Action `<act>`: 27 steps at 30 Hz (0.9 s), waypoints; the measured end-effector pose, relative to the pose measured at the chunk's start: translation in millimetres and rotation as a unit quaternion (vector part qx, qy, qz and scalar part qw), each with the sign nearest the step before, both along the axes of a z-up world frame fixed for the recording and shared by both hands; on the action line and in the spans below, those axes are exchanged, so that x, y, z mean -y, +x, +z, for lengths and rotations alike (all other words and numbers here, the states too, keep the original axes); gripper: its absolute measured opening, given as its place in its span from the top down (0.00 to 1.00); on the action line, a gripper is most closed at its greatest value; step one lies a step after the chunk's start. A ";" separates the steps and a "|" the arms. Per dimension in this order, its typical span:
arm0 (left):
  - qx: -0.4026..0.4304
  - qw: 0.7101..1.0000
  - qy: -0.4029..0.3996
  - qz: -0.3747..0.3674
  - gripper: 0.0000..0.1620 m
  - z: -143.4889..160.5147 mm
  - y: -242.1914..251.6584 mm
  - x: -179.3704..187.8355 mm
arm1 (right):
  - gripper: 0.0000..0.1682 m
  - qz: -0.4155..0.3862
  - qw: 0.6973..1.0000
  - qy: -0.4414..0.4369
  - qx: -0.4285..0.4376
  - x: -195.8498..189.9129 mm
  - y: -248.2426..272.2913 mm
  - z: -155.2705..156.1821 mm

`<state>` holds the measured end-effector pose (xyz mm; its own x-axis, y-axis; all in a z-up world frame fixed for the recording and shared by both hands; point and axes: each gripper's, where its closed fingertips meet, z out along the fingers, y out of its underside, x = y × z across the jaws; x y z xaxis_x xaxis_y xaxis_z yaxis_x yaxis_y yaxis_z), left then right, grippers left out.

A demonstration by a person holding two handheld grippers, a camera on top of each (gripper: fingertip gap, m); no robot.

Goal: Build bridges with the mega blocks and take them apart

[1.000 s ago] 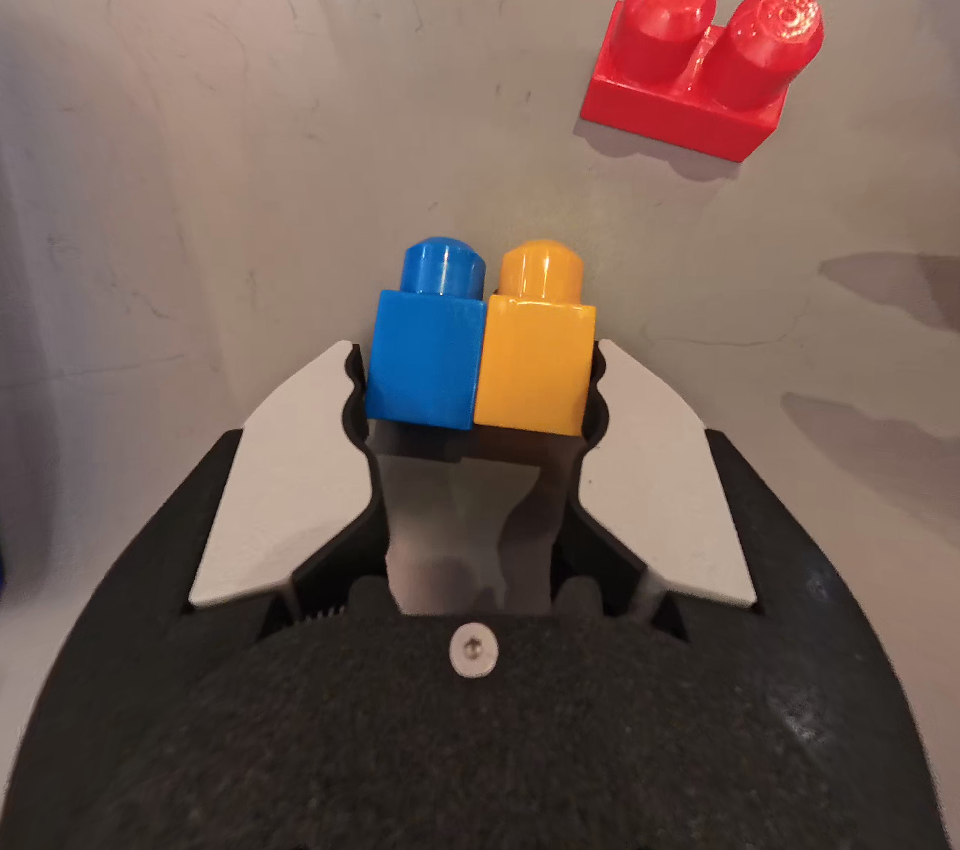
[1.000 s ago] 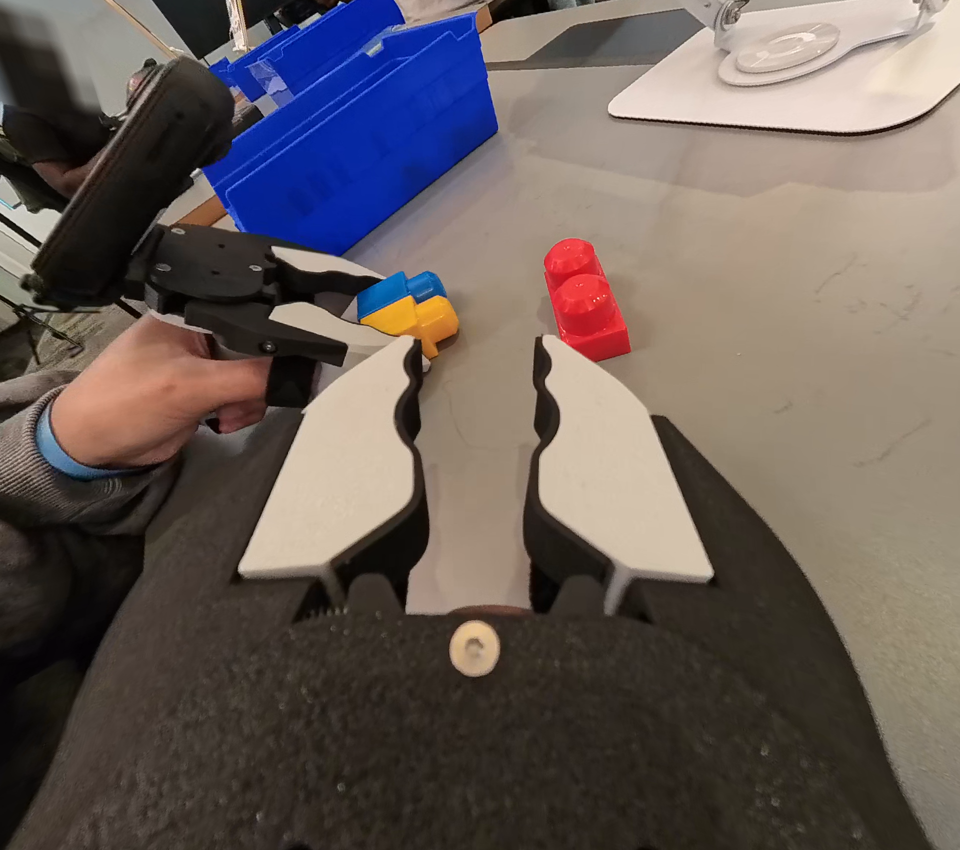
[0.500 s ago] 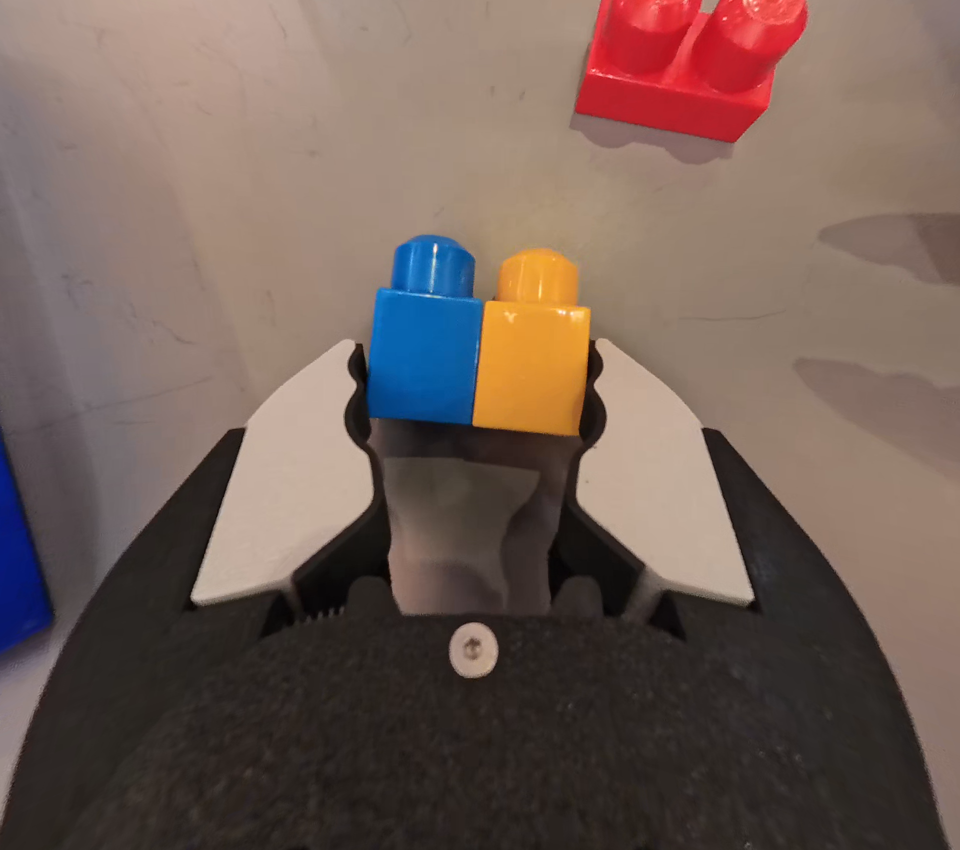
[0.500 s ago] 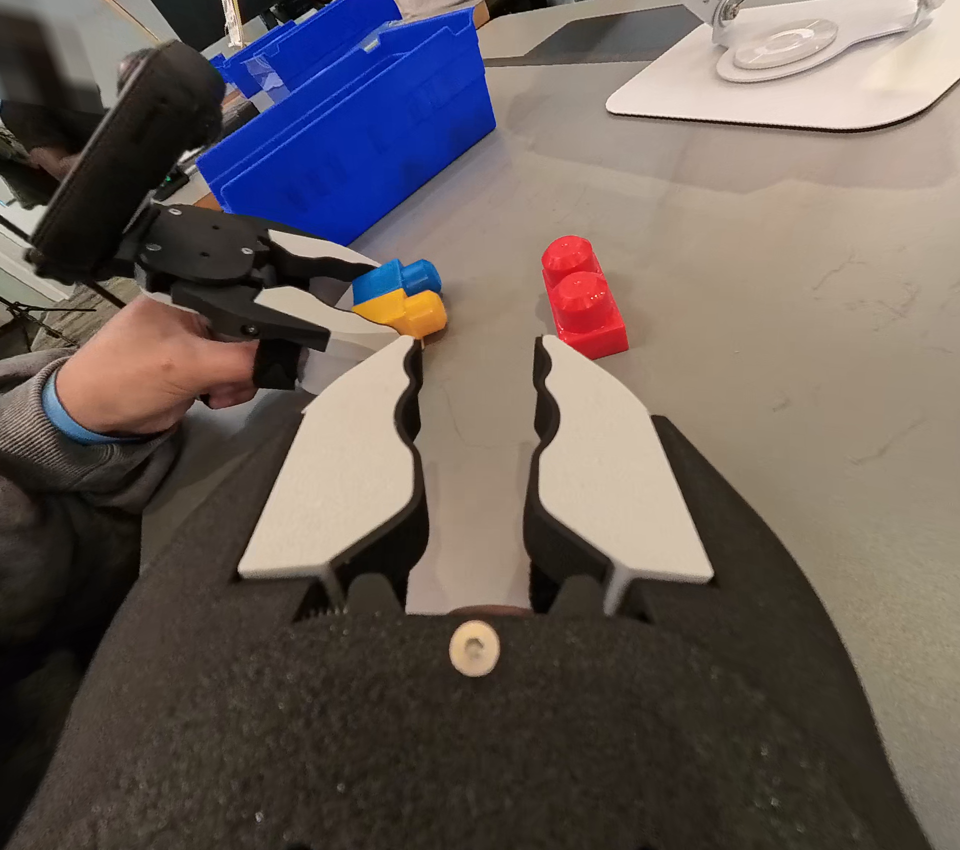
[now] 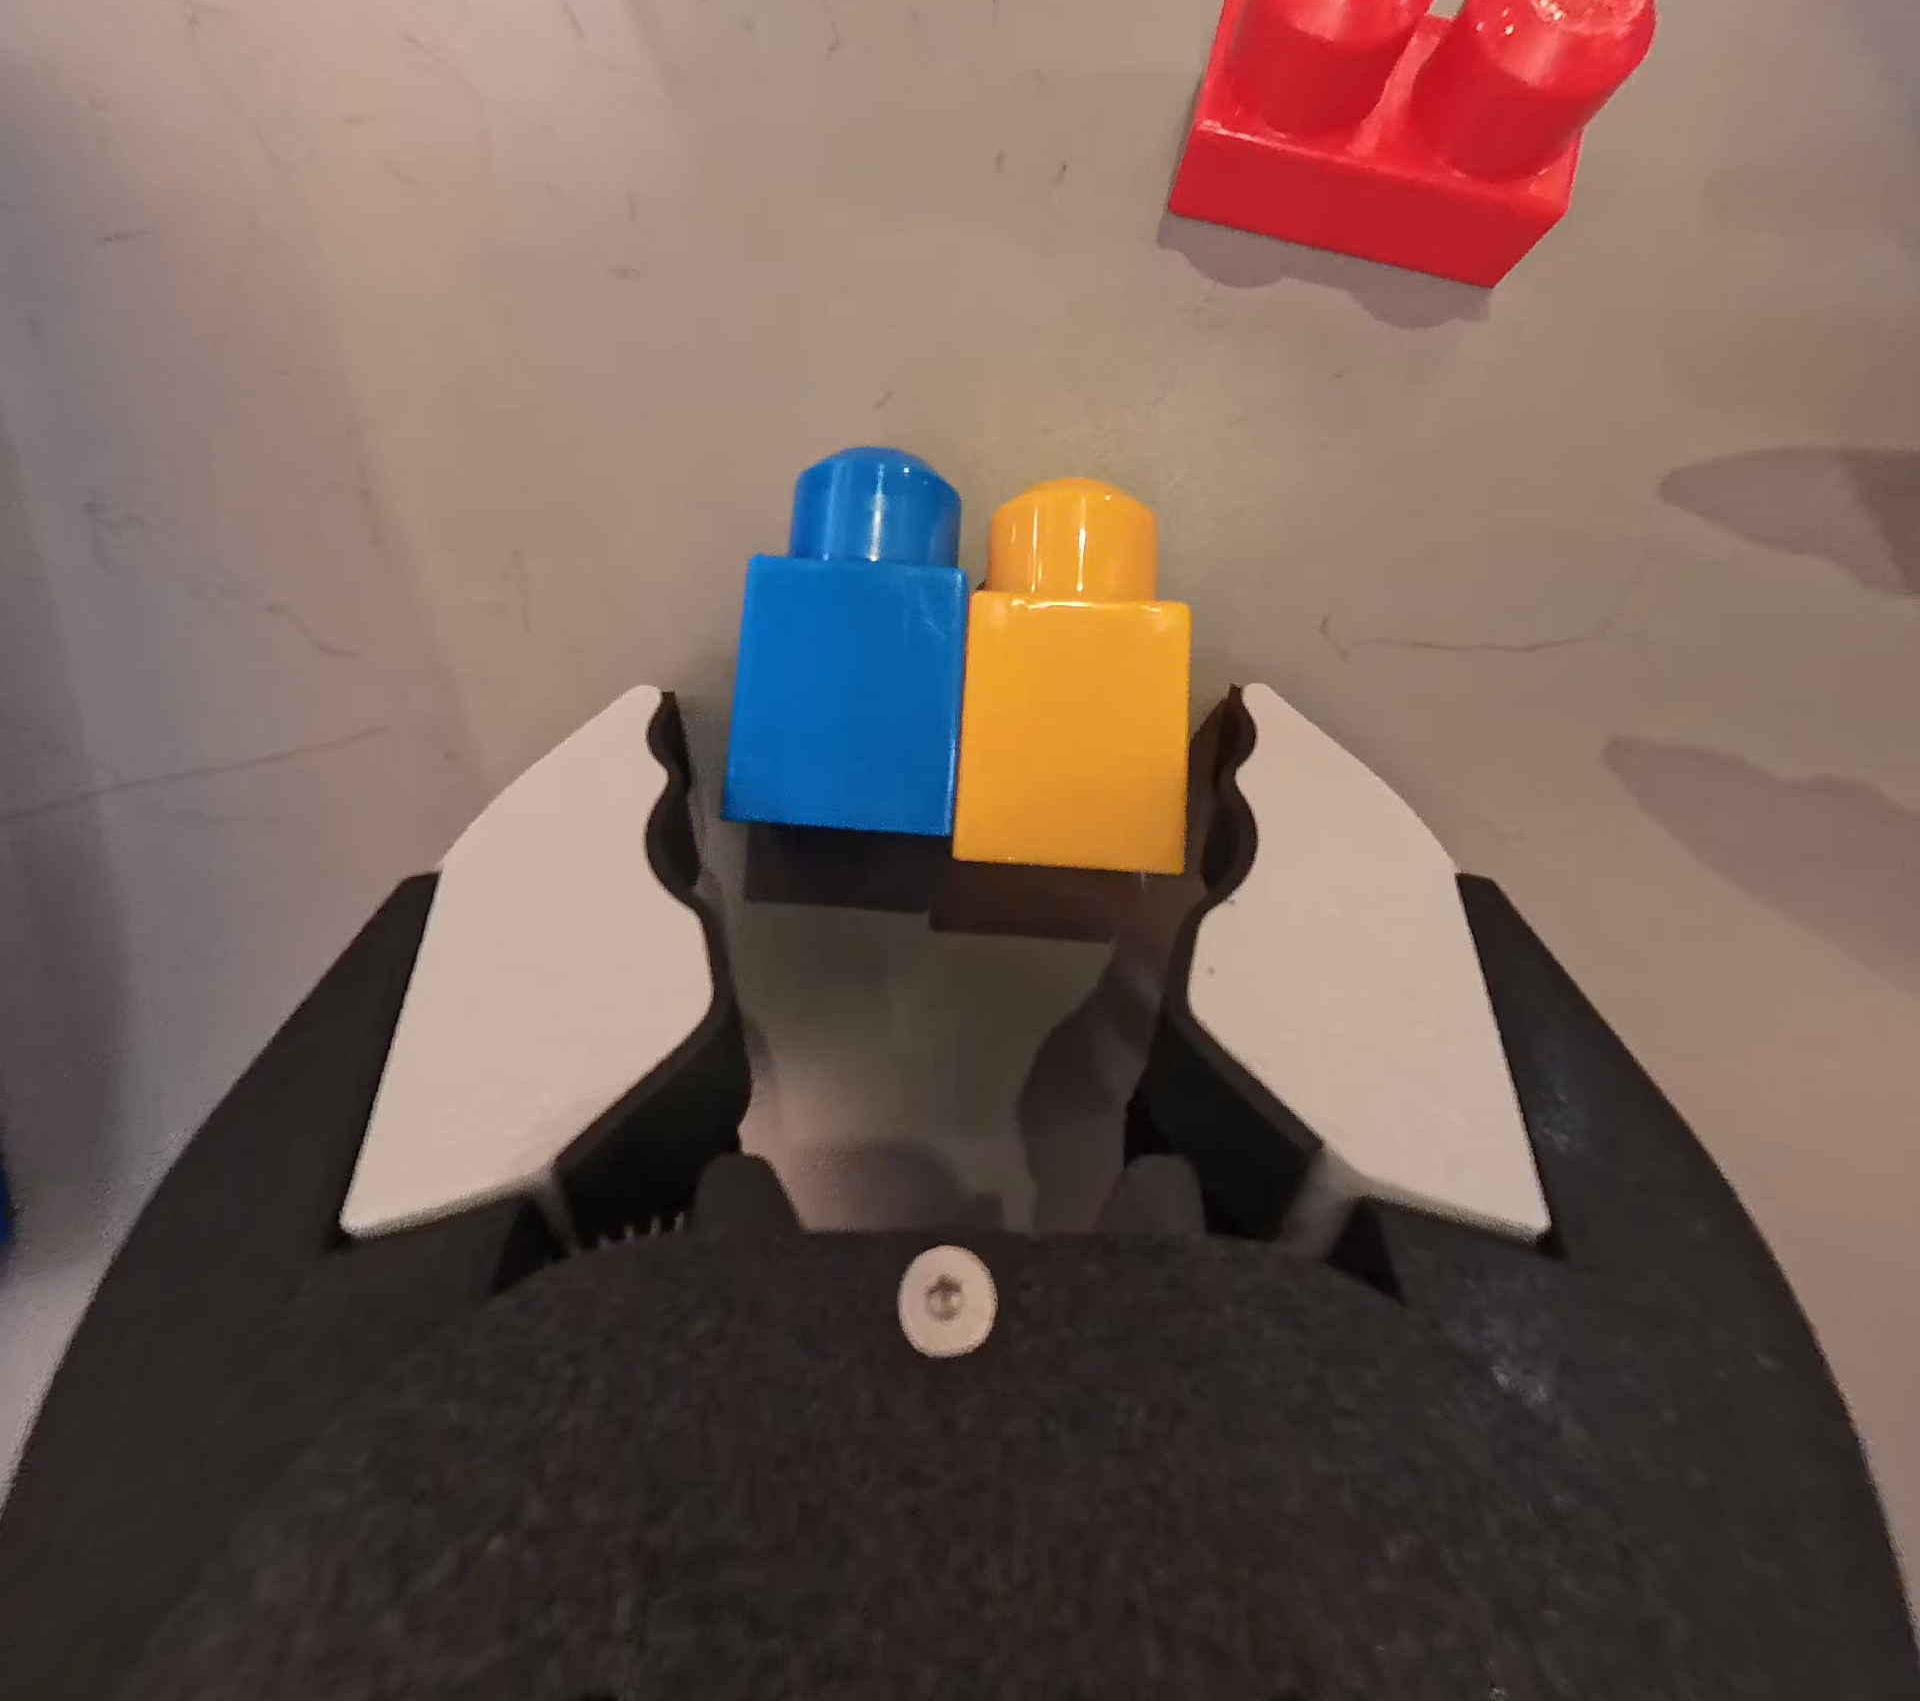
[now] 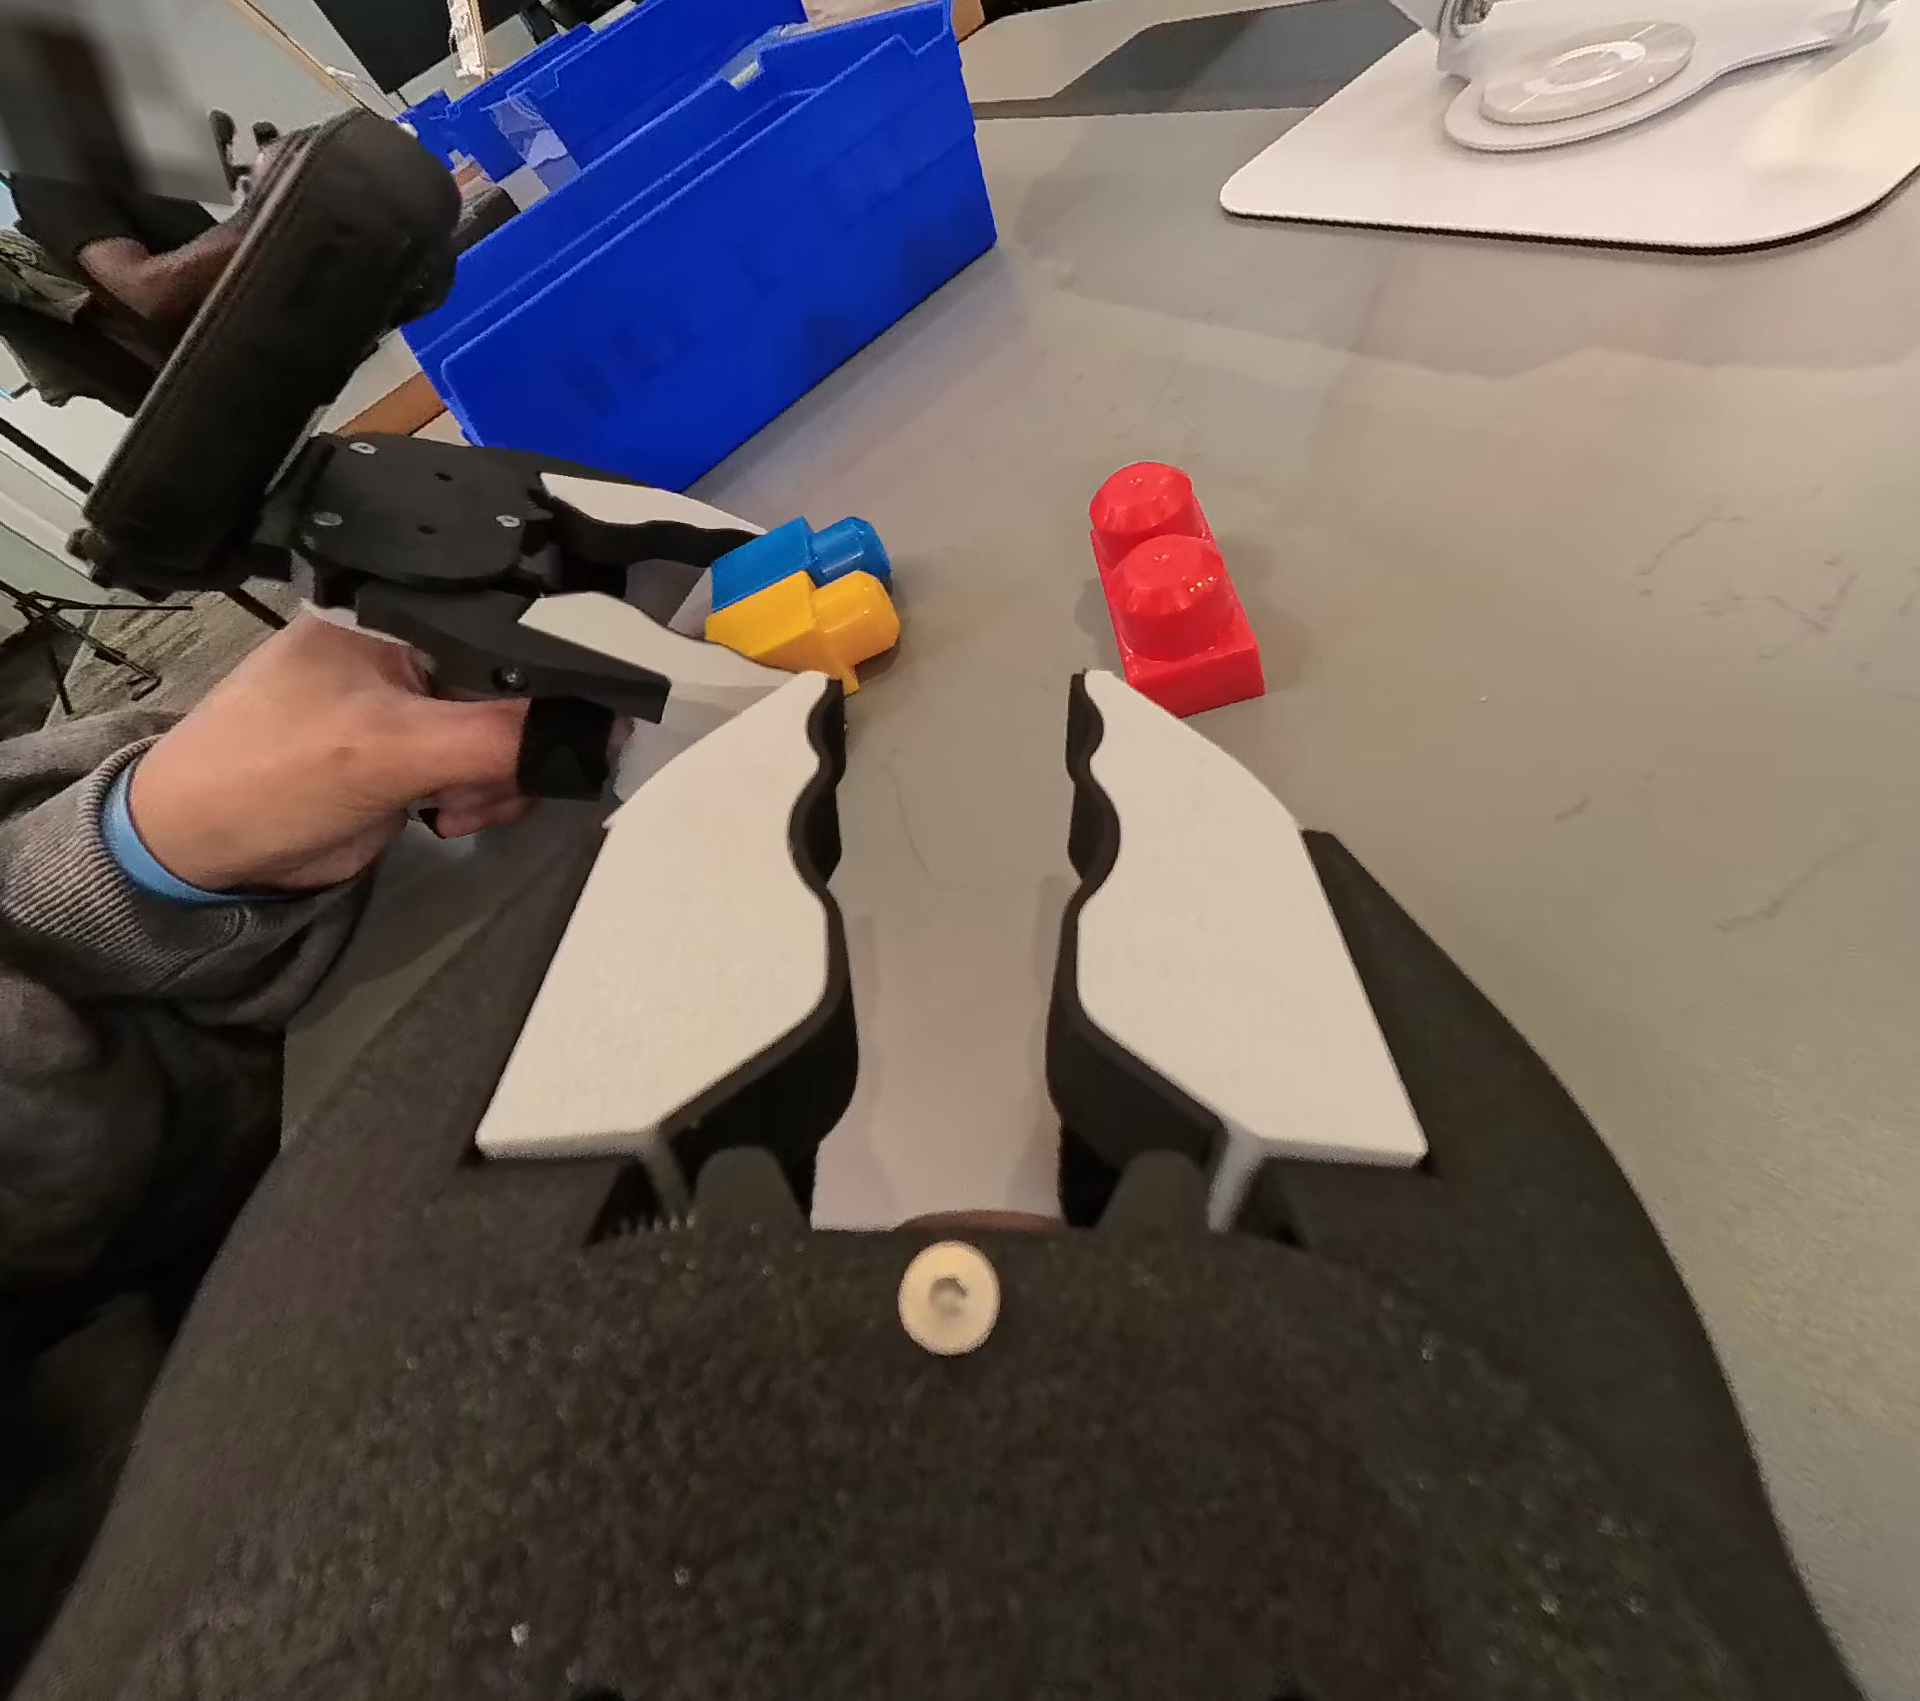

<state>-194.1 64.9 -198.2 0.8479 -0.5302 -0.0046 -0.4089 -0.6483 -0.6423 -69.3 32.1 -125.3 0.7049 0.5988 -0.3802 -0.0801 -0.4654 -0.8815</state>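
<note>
Fingers (image 5: 582, 903) of left gripper (image 5: 951, 716): grey-faced, black-padded, spread a little wider than the pair of blocks between them. A thin gap shows on each outer side, so nothing is clamped.

Between the tips lie a small blue one-stud plastic block (image 5: 842, 695) and a small yellow-orange one-stud plastic block (image 5: 1070, 726). They are pressed side by side, with the blue one set slightly further forward. From the right wrist view both lie on their sides on the grey table (image 6: 1558, 716), with studs aimed toward the red two-stud plastic block (image 6: 1174, 602).

Landmark is the red block: it sits upright on the table, studs up, untouched. The blue and yellow pair is near it on its left in the right wrist view, apart from it. In the left wrist view the red block (image 5: 1392, 103) sits ahead and to the right of the pair.

Right gripper (image 6: 956, 695): fingers parted at a middling gap, empty, with bare table showing between them. Its tips are short of the red block, the right tip close to its near corner.

A hand (image 6: 312, 758) in a grey sleeve grips the left tool's handle, left of the red block. Blue plastic bins (image 6: 707, 301) stand behind and left of the red block. A white stand base (image 6: 1558, 145) sits behind and right of it.
</note>
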 end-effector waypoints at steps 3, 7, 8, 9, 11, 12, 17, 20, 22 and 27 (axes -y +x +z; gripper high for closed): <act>-0.001 1.000 0.002 -0.001 0.48 1.4 -0.5 -1.3 | 0.76 0.000 1.000 0.000 -0.001 0.1 0.1 0.2; -0.004 1.000 -0.002 -0.002 0.49 1.3 -2.1 -2.3 | 0.76 0.002 1.000 -0.002 -0.001 0.3 -0.7 -0.4; -0.005 1.000 -0.004 -0.003 0.49 1.5 -2.6 -2.4 | 0.76 0.002 1.000 -0.002 0.000 0.5 -0.9 -0.5; -0.007 1.000 -0.002 -0.004 0.49 1.6 -3.2 -2.9 | 0.76 0.002 1.000 -0.001 0.001 0.4 -0.9 -0.5; -0.008 1.000 -0.003 -0.010 0.49 1.8 -3.6 -2.7 | 0.76 0.002 1.000 -0.001 0.001 0.5 -0.6 -0.6; -0.008 1.000 -0.002 -0.012 0.50 2.2 -3.7 -2.9 | 0.76 0.002 1.000 -0.001 0.000 0.4 -0.6 -0.5; -0.002 0.999 0.020 -0.027 0.51 10.5 -4.6 -6.2 | 0.76 0.000 1.000 0.000 -0.001 0.0 0.2 -0.2; 0.002 0.999 0.015 -0.033 0.51 8.3 -4.5 -6.3 | 0.76 0.001 1.000 -0.002 0.001 0.2 -0.4 -1.2; 0.002 0.999 0.011 -0.034 0.51 7.8 -4.4 -5.7 | 0.76 0.000 1.000 -0.001 0.003 0.0 -0.1 -1.5; 0.012 0.999 -0.002 -0.034 0.49 2.4 -3.8 -5.7 | 0.76 0.000 1.000 -0.003 0.001 -0.1 0.0 -1.4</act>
